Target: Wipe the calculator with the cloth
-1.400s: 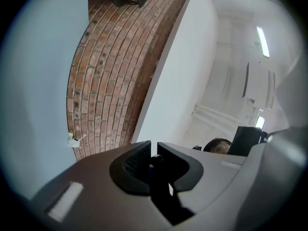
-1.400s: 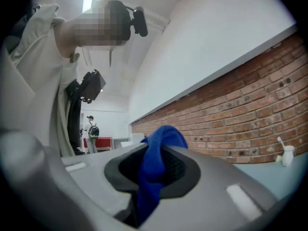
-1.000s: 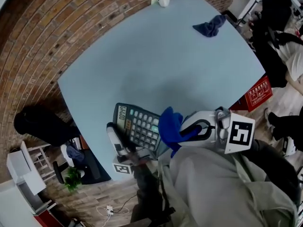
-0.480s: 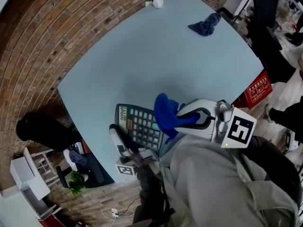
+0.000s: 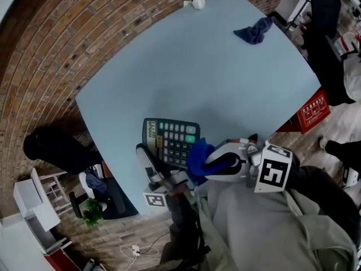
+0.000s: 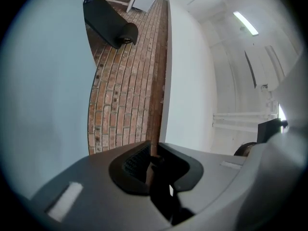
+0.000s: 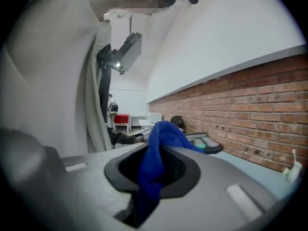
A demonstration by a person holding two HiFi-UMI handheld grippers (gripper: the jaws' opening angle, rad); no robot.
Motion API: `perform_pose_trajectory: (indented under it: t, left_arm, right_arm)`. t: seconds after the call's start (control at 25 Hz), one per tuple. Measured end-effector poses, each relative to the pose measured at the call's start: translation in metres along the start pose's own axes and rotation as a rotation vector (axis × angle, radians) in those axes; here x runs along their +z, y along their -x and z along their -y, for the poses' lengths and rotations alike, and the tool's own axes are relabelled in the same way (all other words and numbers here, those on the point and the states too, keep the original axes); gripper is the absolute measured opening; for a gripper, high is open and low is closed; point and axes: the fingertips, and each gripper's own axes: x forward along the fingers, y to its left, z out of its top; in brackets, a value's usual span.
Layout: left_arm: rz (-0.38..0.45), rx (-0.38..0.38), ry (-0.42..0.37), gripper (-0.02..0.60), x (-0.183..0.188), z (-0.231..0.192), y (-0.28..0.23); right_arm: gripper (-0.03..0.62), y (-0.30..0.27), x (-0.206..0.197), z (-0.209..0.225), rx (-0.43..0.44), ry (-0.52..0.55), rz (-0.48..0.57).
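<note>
Two grippers met at the near edge of the pale blue table (image 5: 197,72), where the calculator (image 5: 172,143) sat. Its long axis ran almost straight across the head view, display end to the left and keypad to the right. The left gripper (image 5: 144,153) was clenched on a thin dark edge, which the head view placed at the calculator's near left corner. The right gripper (image 5: 207,161) was clamped on the blue cloth (image 5: 199,153), whose bunched end lay against the calculator's near right corner.

A second earlier the calculator had slanted, its keypad end dropping toward the lower right; it had since turned to lie level across the view. Half a second earlier the cloth had covered the middle of the keypad; it had since drawn back to the near right corner, leaving most of the keys bare. Both grips were unchanged.
</note>
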Motion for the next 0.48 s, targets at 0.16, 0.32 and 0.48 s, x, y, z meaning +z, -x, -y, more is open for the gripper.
perform_pose_trajectory:
  t: [0.16, 0.32, 0.48]
  left_arm:
    - [-0.003, 0.009, -0.011, 0.038, 0.001, 0.0, -0.002]
    - [0.013, 0.029, -0.045, 0.038, 0.002, -0.003, 0.0]
    - [0.01, 0.042, -0.128, 0.037, 0.005, -0.001, -0.003]
  right_arm:
    - [0.06, 0.022, -0.003, 0.048, -0.191, -0.022, 0.016]
    - [0.06, 0.018, -0.001, 0.044, -0.222, -0.048, 0.019]
    - [0.06, -0.008, -0.004, 0.004, -0.07, 0.023, -0.055]
